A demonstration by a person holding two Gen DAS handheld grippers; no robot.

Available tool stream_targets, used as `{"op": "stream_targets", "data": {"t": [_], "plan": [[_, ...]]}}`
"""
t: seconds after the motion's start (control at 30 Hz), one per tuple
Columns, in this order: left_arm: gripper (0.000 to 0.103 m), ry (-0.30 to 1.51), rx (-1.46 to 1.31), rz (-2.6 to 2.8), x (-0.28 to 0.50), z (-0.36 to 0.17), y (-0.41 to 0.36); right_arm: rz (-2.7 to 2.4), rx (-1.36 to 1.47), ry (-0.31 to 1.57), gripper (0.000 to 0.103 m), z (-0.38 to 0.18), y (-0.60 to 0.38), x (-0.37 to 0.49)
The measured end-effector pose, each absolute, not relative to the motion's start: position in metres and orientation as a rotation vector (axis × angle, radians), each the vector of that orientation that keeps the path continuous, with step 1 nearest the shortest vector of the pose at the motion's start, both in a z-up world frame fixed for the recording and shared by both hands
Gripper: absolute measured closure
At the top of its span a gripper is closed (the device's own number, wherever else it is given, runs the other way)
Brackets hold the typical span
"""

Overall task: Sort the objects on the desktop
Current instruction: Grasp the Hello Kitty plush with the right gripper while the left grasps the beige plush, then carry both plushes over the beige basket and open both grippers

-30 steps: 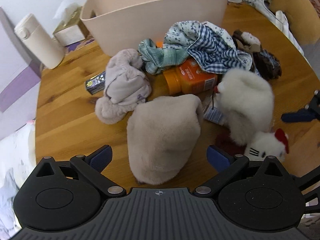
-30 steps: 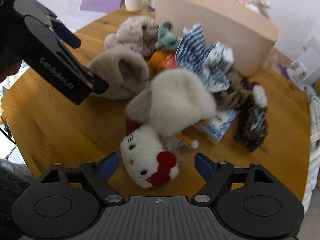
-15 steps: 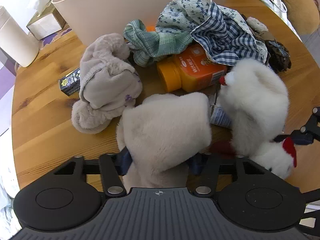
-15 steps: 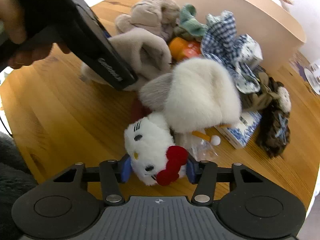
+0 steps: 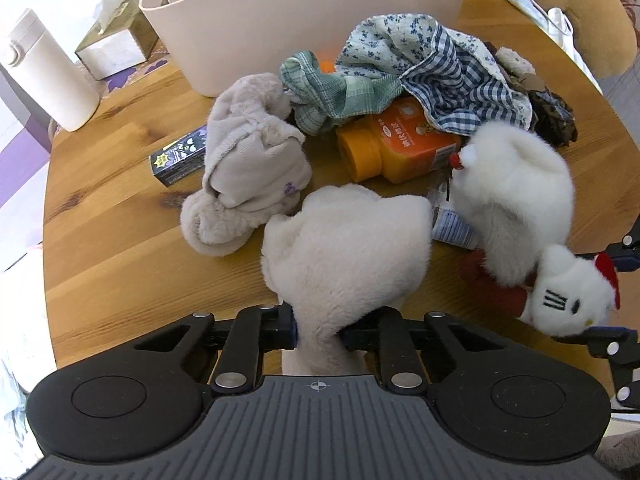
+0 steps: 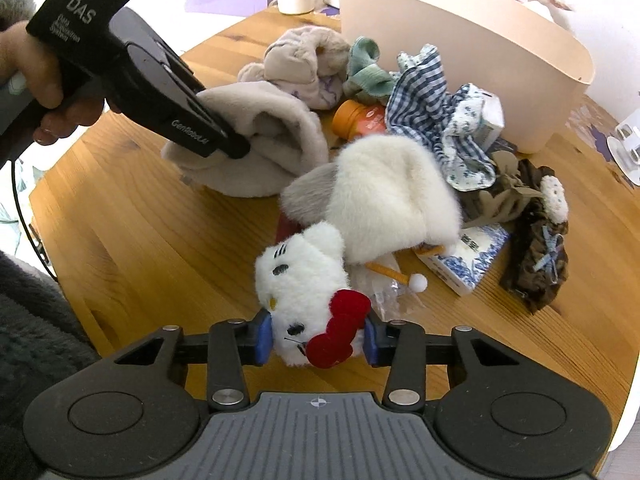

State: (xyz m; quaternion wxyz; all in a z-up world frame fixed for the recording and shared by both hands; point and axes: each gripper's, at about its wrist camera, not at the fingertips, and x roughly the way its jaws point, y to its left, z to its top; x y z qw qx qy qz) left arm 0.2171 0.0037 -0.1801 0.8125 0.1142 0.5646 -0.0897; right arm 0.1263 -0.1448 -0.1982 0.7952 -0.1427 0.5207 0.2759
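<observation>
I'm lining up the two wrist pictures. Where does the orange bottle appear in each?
Left wrist: orange bottle lies centre-right, under the checked cloth.
Right wrist: upper middle, mostly hidden behind the white fluffy hat.
Shared landmark: the beige tub behind it.

Left gripper (image 5: 318, 334): matte black housing with a ribbed grey centre plate bearing a small crosshair mark; two round recessed discs are seen at lower left and lower right. Black linkage arms are fixed with silver screws; blue pads are fitted on the fingers.

Right gripper (image 6: 318, 338): same build, with blue pads (image 6: 265, 336) clearly visible and silver screws on the links.

In the right wrist view, upper left, the left unit's black body is printed "DAS" and "GenRobot.AI" in white. A hand (image 6: 48, 92) is wrapped on its handle; a thin black cable hangs below. A dark grey fleecy sleeve (image 6: 28, 320) is noted at lower left.
</observation>
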Motion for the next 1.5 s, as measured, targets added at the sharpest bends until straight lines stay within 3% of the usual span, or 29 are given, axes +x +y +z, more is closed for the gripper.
{"op": "stream_targets", "data": {"t": [0.87, 1.5], "plan": [[0.086, 0.987, 0.218, -0.256, 0.199, -0.078, -0.001, 0.595, -0.135, 0.96, 0.064, -0.116, -0.187, 0.134], [0.086, 0.755, 0.293, -0.171, 0.285, -0.025, 0.008, 0.436, -0.127, 0.783, 0.064, -0.09, -0.195, 0.245]]}}
